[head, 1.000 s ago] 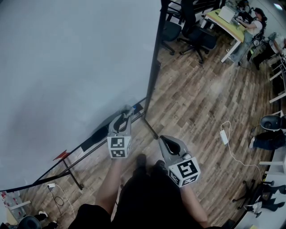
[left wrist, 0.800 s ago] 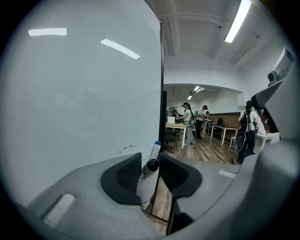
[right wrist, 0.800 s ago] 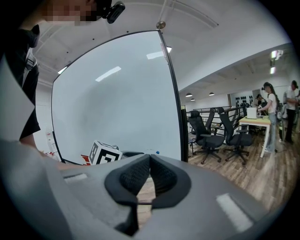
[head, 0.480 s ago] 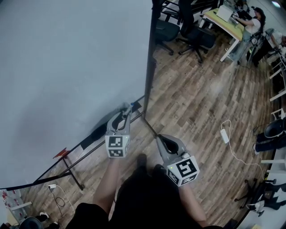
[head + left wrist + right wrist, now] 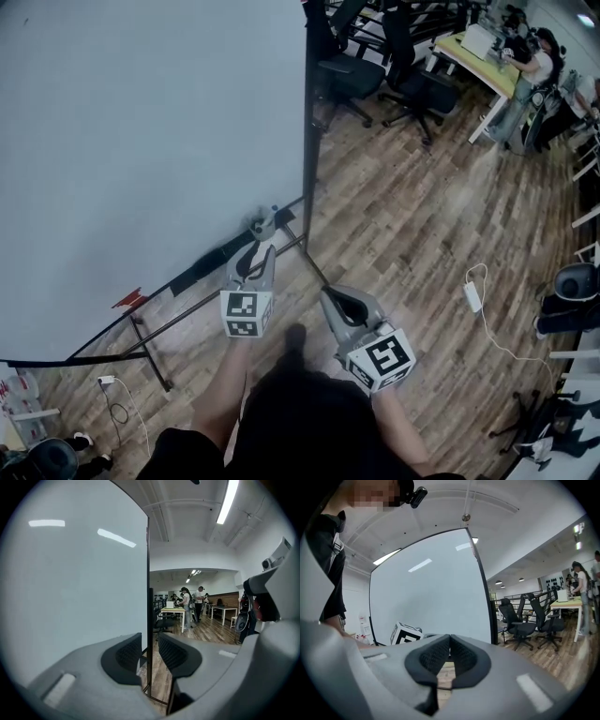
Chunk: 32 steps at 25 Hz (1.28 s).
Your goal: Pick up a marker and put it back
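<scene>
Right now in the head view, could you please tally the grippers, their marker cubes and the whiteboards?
Grippers: 2, left gripper and right gripper
Marker cubes: 2, left cube and right cube
Whiteboard: 1
Total: 5

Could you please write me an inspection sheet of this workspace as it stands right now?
Surface: whiteboard, blank, upright in a black frame.
Job's things: no marker made out; a red item at the board's lower edge, too small to identify.
Clutter: nothing seen.
Grippers: left gripper open, nothing between the jaws; right gripper shut, empty.
Cables: white cable with adapter lying on the wood floor.
Surroundings: office chairs, desk, people beyond.
</scene>
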Available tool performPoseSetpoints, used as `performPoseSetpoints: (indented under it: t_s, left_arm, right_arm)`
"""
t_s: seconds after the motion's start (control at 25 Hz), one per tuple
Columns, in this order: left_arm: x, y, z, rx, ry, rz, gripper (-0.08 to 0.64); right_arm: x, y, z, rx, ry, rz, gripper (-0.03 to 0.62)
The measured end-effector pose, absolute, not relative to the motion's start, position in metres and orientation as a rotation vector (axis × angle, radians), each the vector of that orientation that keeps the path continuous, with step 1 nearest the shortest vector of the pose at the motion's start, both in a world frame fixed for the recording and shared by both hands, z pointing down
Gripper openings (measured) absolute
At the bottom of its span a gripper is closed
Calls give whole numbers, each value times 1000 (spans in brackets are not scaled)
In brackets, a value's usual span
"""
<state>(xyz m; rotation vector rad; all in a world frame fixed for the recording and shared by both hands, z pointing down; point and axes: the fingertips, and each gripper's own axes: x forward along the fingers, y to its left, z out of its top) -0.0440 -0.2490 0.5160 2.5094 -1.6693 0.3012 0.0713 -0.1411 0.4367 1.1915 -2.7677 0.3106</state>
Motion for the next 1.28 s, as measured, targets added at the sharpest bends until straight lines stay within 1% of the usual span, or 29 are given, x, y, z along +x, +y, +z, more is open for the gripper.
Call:
performPoseSetpoints:
  t_s: [0.28,0.64,0.88,1.16,1.28]
  left_arm:
    - [-21,-181,500,2497,-1694,297,120]
    - [-4,-84,479,2479,-1746,260,104]
    - [11,-17,476,2467,-1742,235,71]
    - [22,29,468,2430,-1755,213,57]
    - [22,40,455,2439,-1770,178,37]
  right_arm:
    - [103,-88,428,1191,-2791,309,3]
    - [126,-16,442,1153,-2832,475,2]
    - [129,22,451,1084,-2867,535,2]
    - [130,43,435,1035,-2925,456,2]
    - [126,45,431,994,-2934,451,2]
